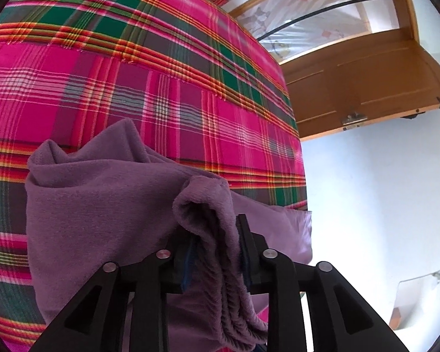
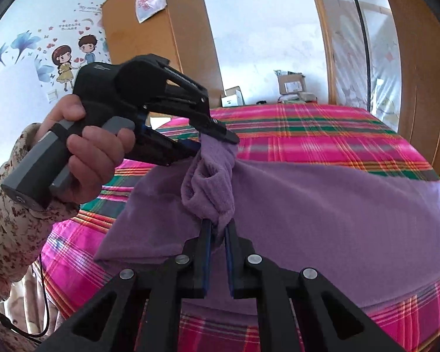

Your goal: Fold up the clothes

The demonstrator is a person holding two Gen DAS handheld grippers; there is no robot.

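Observation:
A purple fleece cloth [image 1: 102,205] lies spread on a bed with a pink, green and orange plaid cover [image 1: 132,73]. My left gripper [image 1: 217,228] has a thick bunched fold of it between its fingers, and the fold hangs over the right finger. In the right wrist view the left gripper [image 2: 220,138] holds a peak of the cloth [image 2: 322,205] lifted off the plaid cover [image 2: 322,135]. My right gripper [image 2: 218,228] is shut on another bunched edge just below that peak. The two gripped spots are close together.
A person's hand [image 2: 82,152] in a floral sleeve [image 2: 11,220] holds the left gripper's handle. A wooden door [image 1: 366,82] stands beside the bed's right edge. Beyond the bed are a wooden wardrobe [image 2: 161,44], cardboard boxes [image 2: 292,83] and a hanging plastic bag [image 2: 148,0].

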